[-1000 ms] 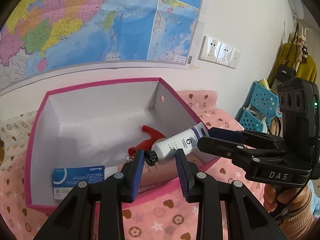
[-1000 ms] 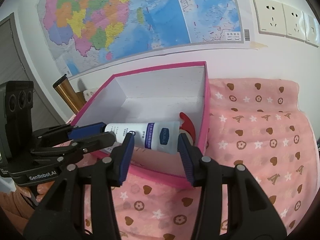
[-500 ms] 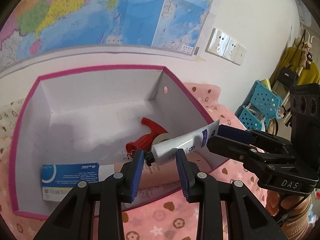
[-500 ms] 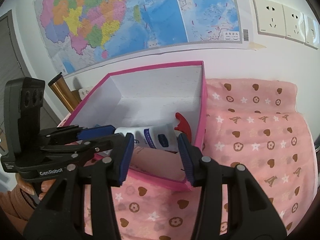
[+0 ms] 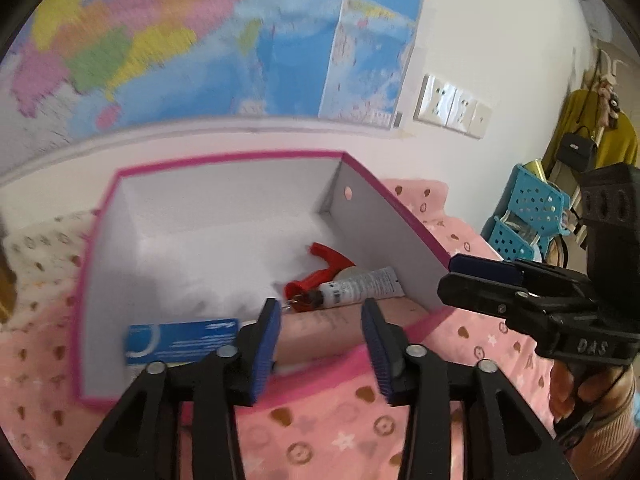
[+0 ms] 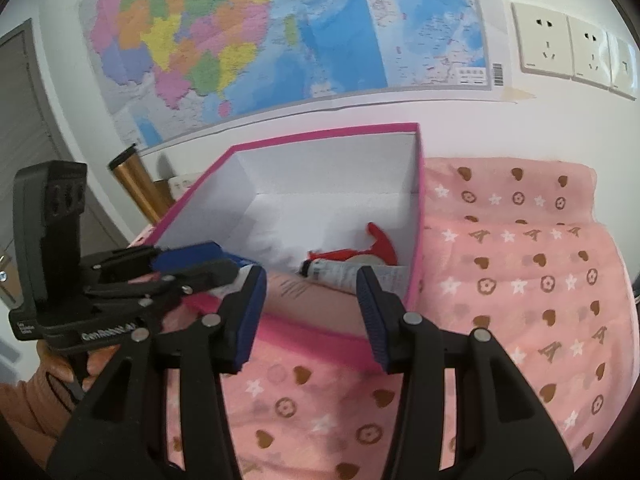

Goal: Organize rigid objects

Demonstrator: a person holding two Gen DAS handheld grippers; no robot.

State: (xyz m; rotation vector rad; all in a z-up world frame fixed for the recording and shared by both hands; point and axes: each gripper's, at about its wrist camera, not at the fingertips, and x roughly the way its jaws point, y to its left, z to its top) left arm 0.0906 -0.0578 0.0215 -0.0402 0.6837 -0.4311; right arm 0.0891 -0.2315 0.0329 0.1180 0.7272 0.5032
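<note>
Lying at the centre of the frame, the white tube (image 5: 362,286) rests inside the pink box (image 5: 404,216) against a red sprayer (image 5: 320,268), a blue carton (image 5: 180,340) lower left. The left gripper (image 5: 320,344) is opening, empty; the right gripper (image 6: 308,312) stands apart, empty.

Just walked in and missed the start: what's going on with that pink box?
A person is sorting small items into the pink box with a handheld gripper in each hand. A white tube lies inside, against a red spray trigger, with a blue carton nearer the front. The left gripper has its jaws opening, nothing between them. The right gripper hovers at the box's front edge, open and empty.
</note>
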